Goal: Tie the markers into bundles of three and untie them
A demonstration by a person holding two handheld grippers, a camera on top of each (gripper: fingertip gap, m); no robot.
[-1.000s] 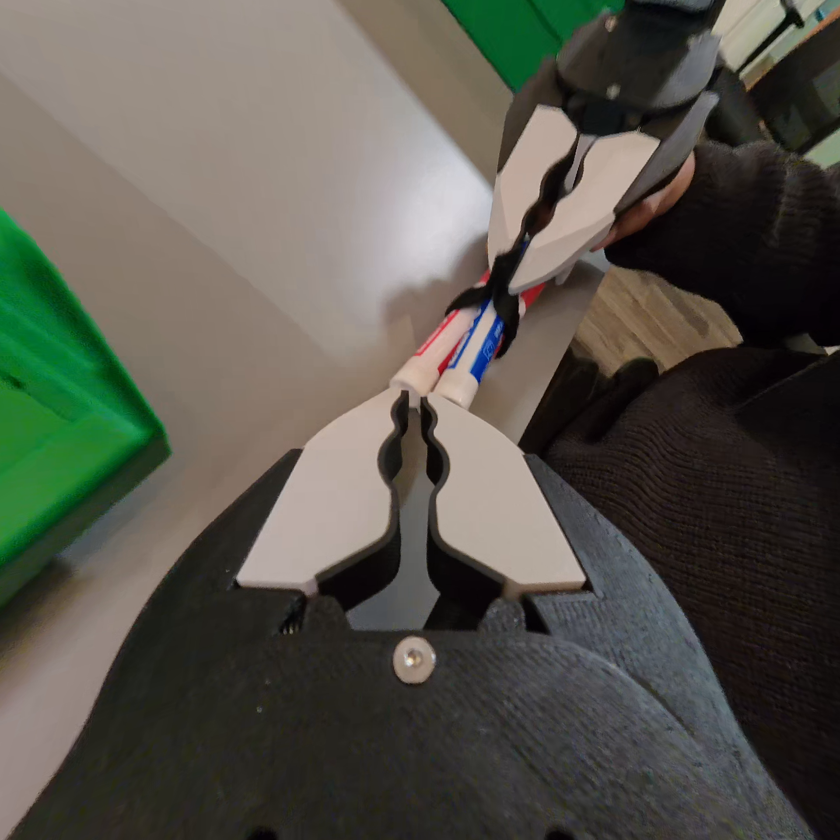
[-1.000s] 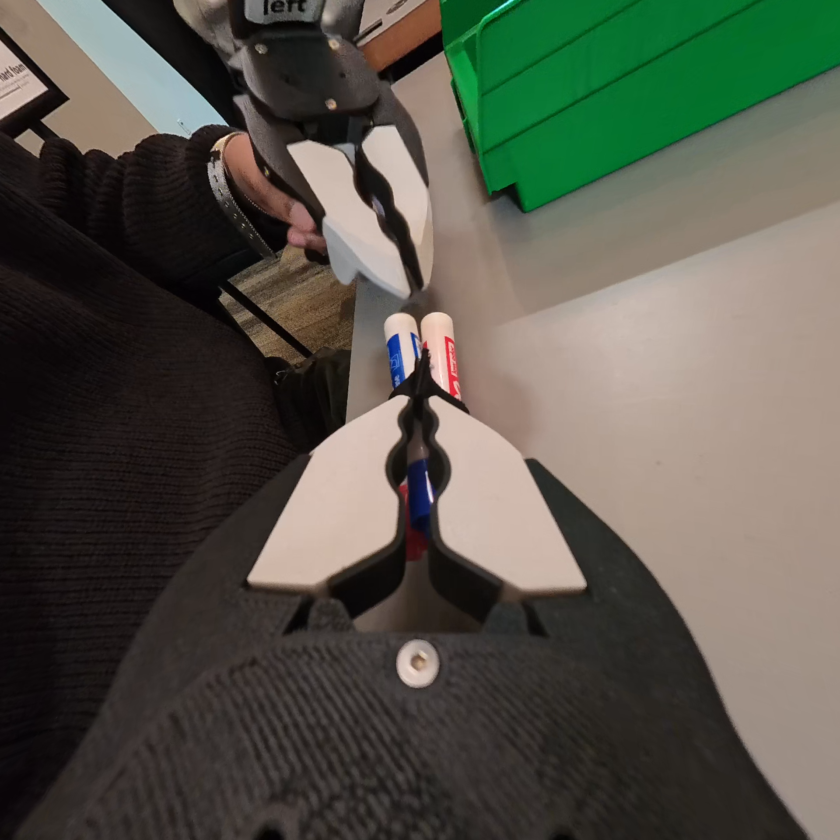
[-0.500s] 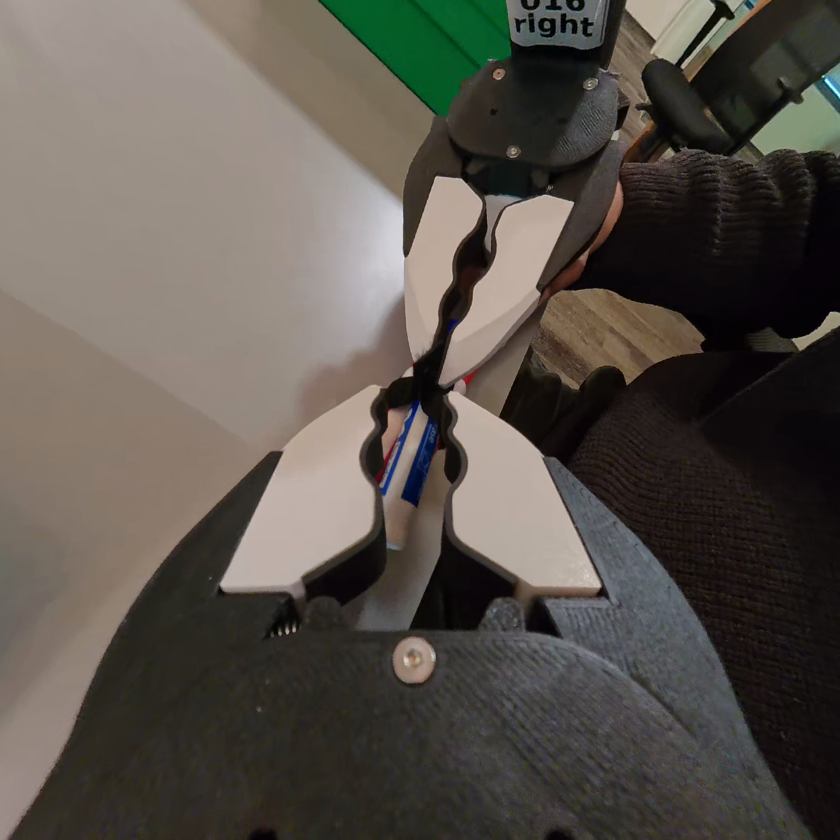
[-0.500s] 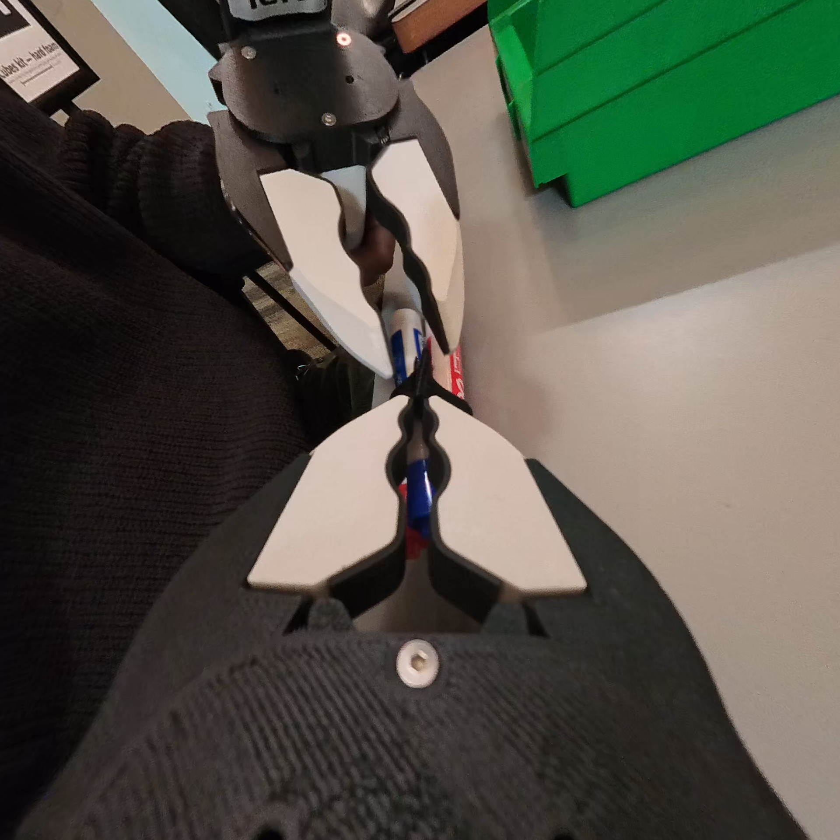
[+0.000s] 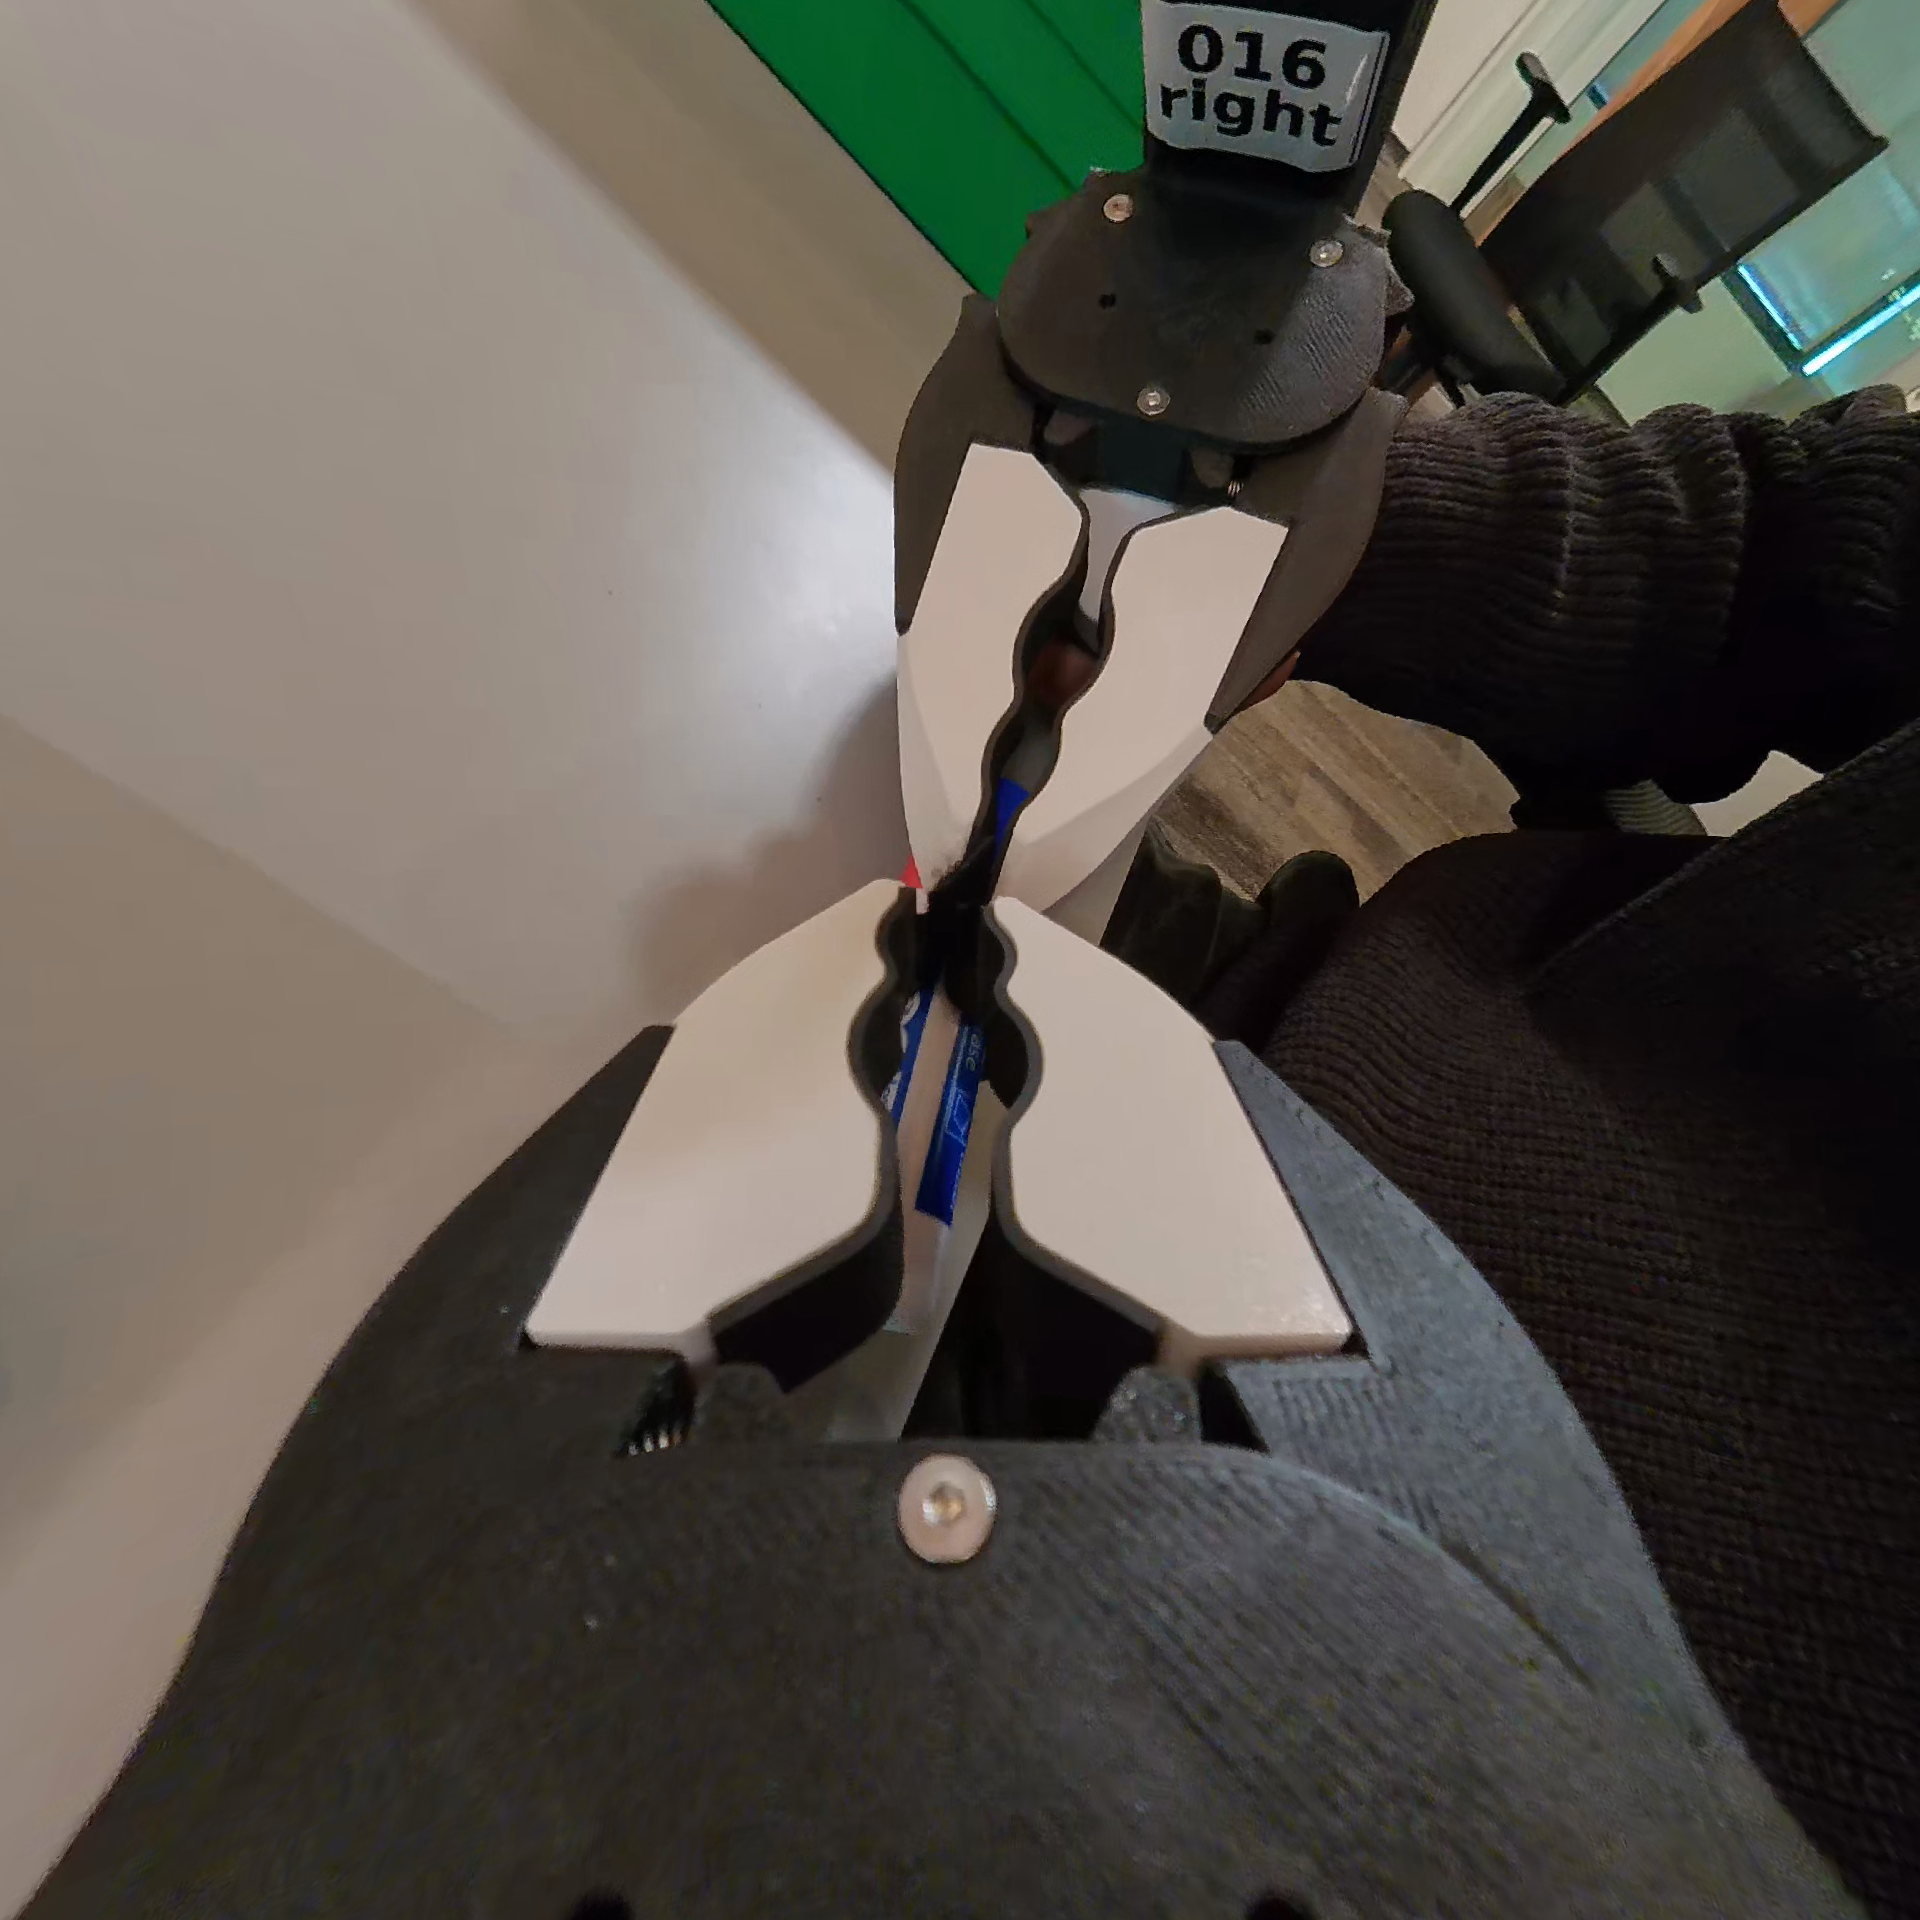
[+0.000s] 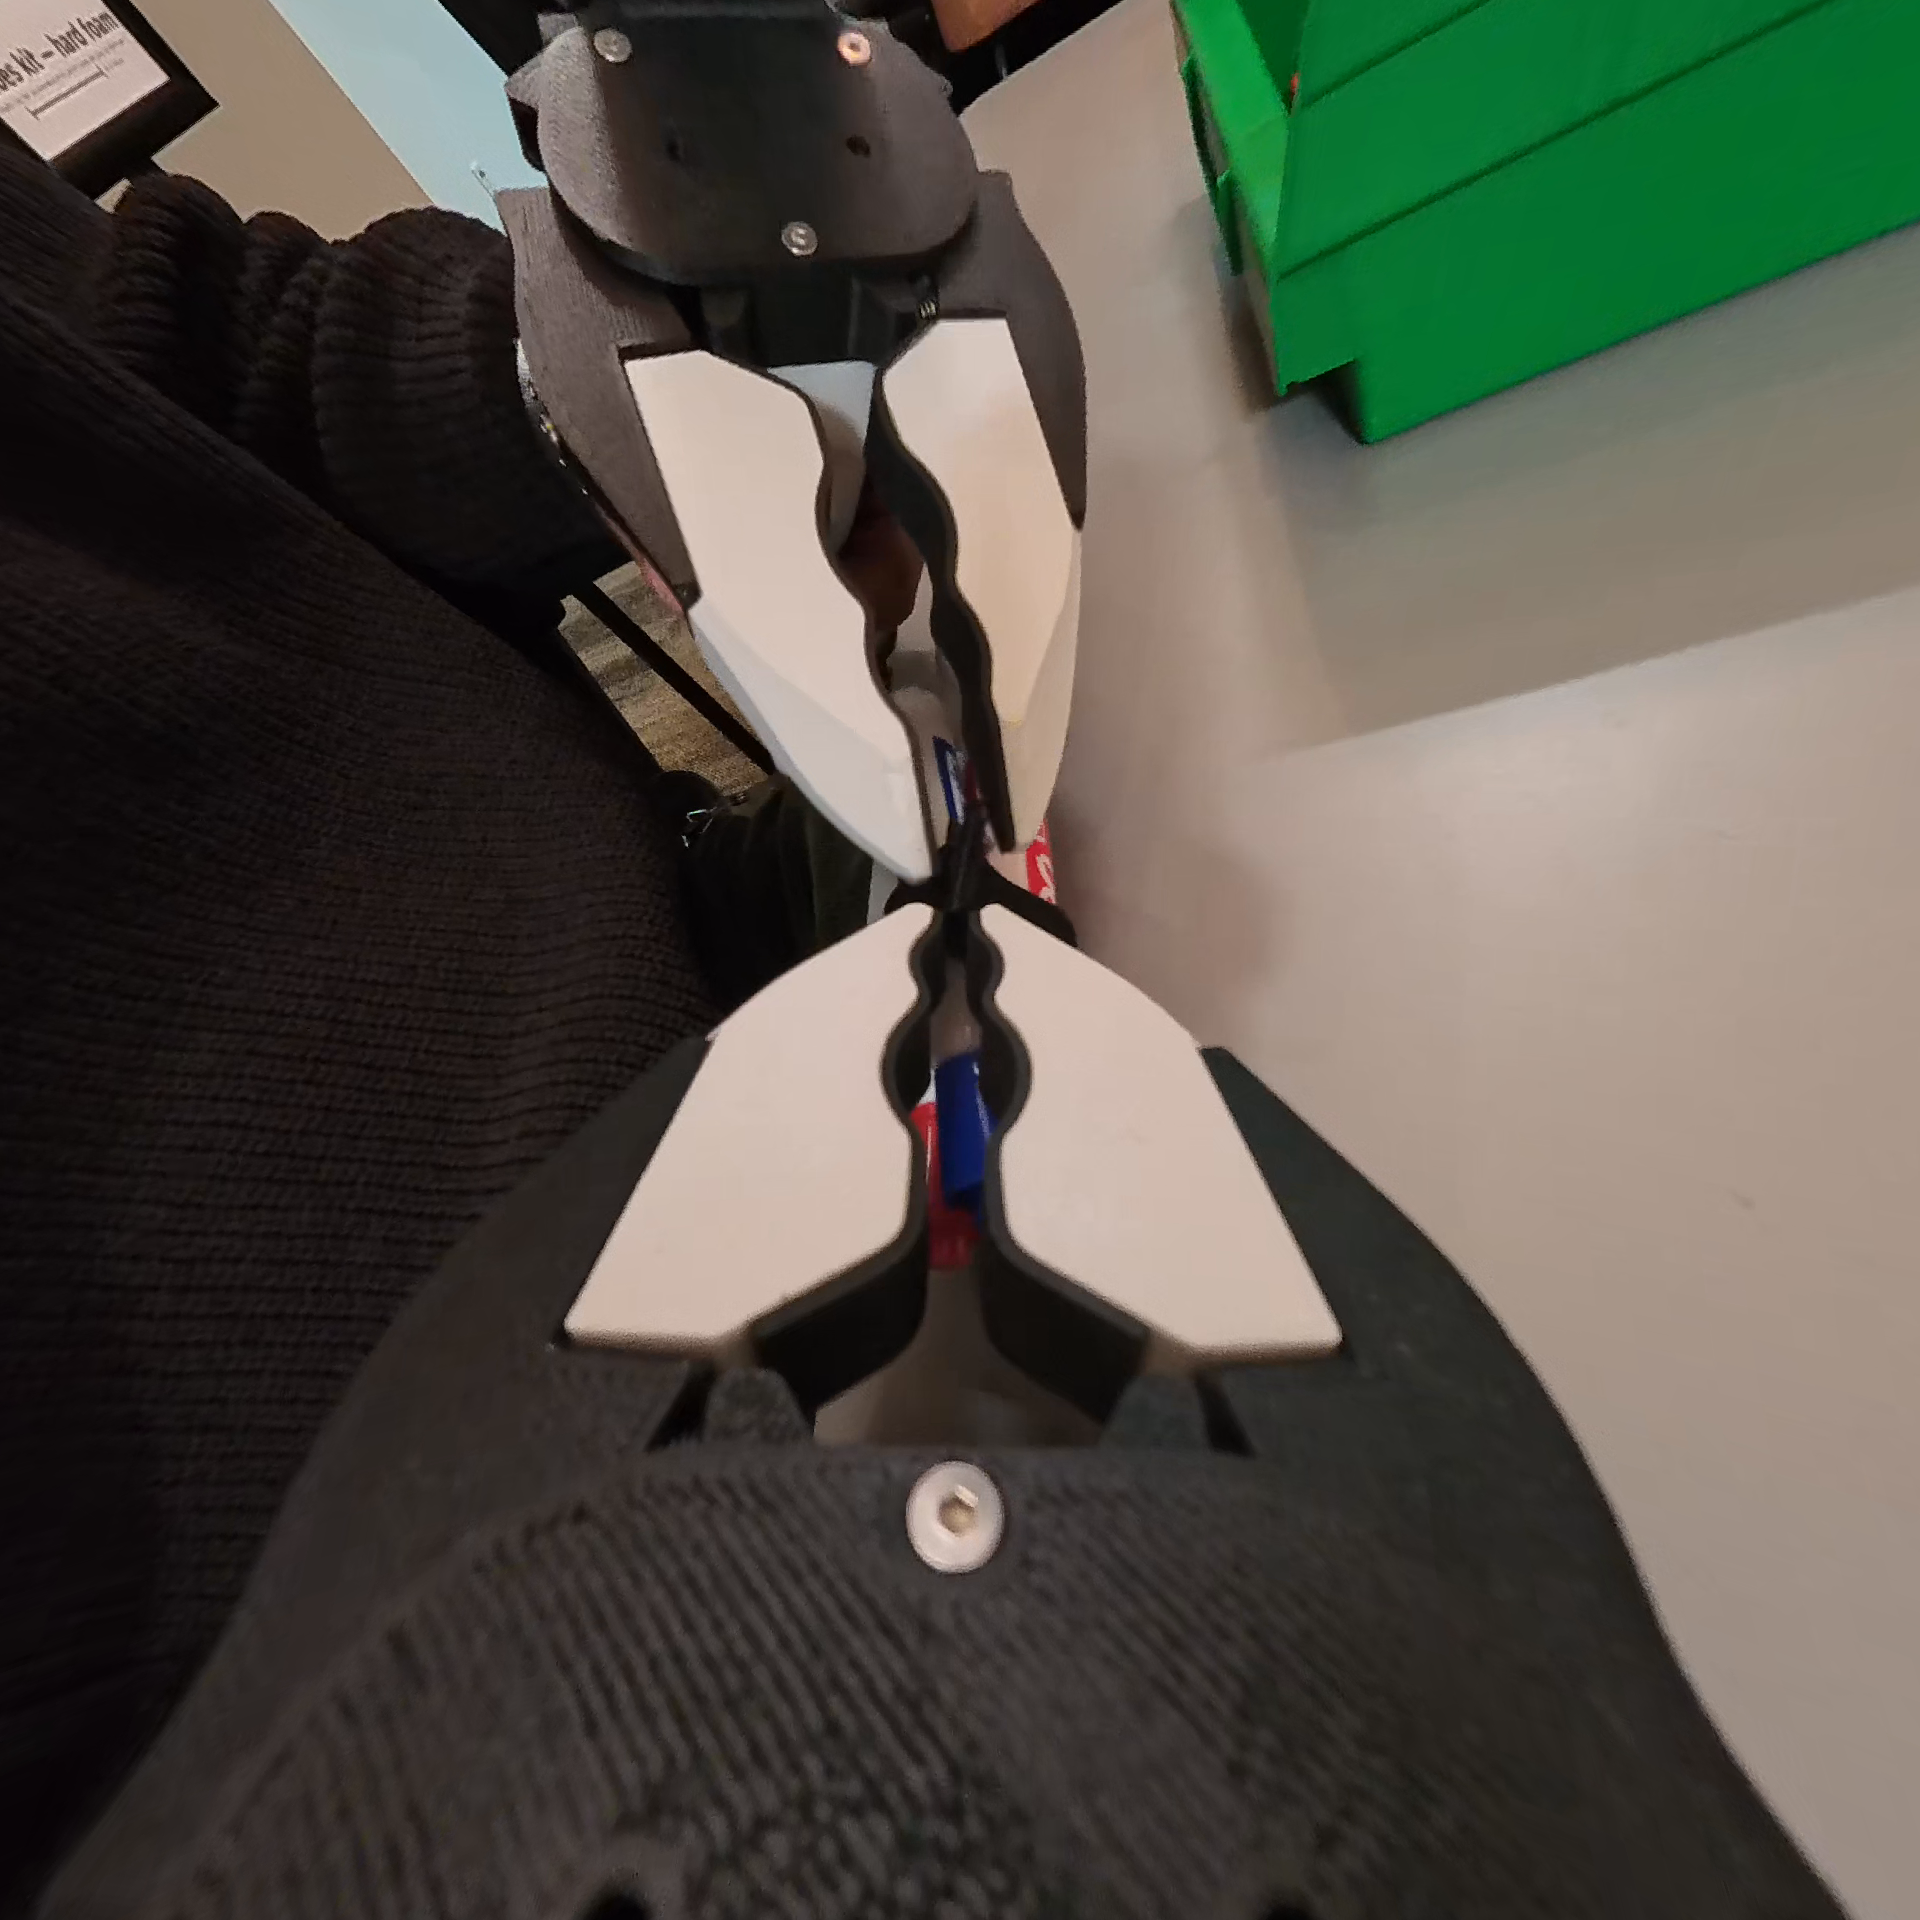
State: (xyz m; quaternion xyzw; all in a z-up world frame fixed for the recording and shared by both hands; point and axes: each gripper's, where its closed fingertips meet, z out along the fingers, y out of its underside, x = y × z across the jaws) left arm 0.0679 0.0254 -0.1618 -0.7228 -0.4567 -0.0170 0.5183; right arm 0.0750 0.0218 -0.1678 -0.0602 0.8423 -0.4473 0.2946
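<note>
Moved in tip to tip: left gripper [image 5: 940, 920] jaws narrowed around the blue marker [image 5: 940, 1132]; right gripper [image 6: 951, 920] jaws clamped on the black band [image 6: 961, 883], above table [image 6: 1558, 935].

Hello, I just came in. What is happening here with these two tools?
A person in a dark sweater holds two grippers tip to tip over the edge of a grey table. The left gripper has its jaws closed around the white barrel of a blue marker. The right gripper grips the blue cap end, with a red marker beside it. Green bins stand behind.
</note>
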